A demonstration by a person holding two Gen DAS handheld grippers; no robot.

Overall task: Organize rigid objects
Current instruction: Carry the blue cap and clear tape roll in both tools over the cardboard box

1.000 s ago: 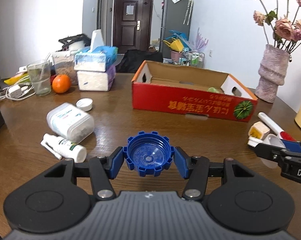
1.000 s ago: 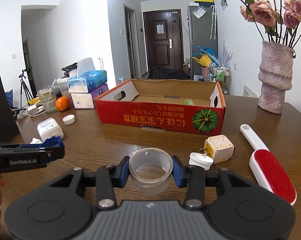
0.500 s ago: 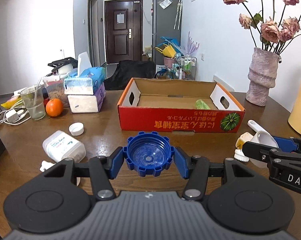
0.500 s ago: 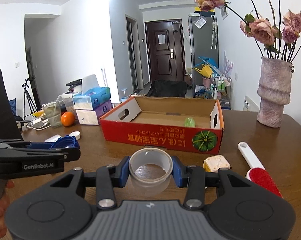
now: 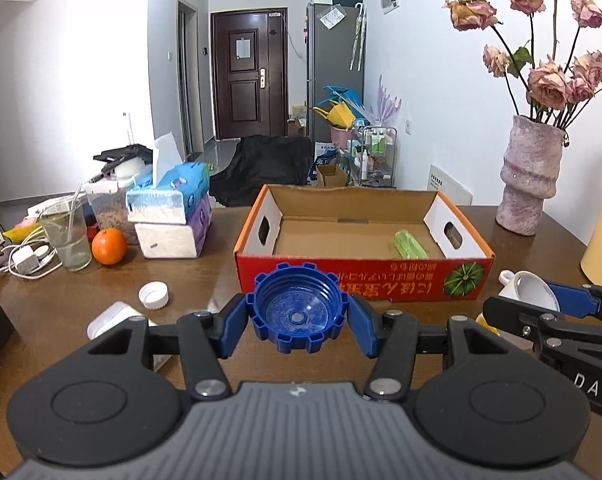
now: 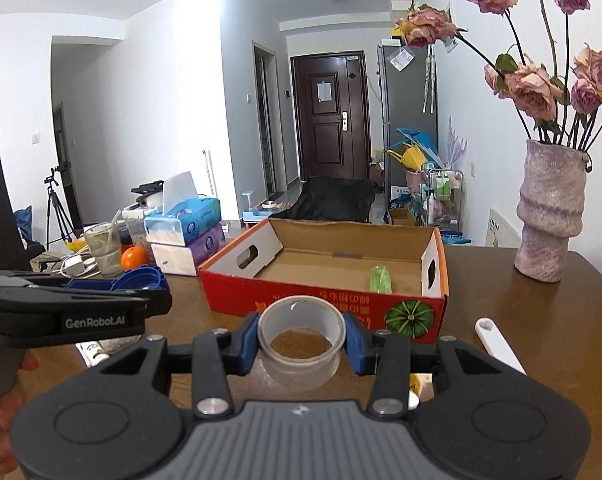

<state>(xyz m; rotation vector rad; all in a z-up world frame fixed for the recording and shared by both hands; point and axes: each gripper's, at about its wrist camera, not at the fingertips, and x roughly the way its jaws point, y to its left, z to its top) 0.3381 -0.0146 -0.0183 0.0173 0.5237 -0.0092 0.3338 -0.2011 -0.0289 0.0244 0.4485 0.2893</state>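
The left gripper point(image 5: 299, 316) is clamped on a blue notched plastic screw cap point(image 5: 299, 312), its blue pads pressing the cap's sides and its open, threaded hollow facing the camera. The right gripper point(image 6: 301, 342) is clamped the same way on a clear, nearly spent roll of tape point(image 6: 301, 338), whose ring opening faces up and forward.

Both carried things sit above the brown wooden table point(image 5: 205, 280), and the open red cardboard box with a pumpkin print point(image 5: 365, 280) lies straight ahead of each gripper, just beyond its fingertips. The box's long axis runs left to right across both views, so its near red wall is the edge to clear. It looks like the place these items belong, and a forward, slightly raised carry should bring either one over its floor. From the right wrist view the tape roll seems marginally closer to the near wall, though the fisheye makes that hard to judge.

Inside the box only a small green translucent plastic piece point(image 5: 411, 244) is visible, towards the right end; the strip of floor behind the near wall is hidden. A white rectangular bottle point(image 5: 113, 318) is partly covered by the left gripper's linkage, a white round cap point(image 5: 153, 296) lies beside it, and the white-handled lint brush point(image 6: 497, 344) is cut off by the right gripper's body.
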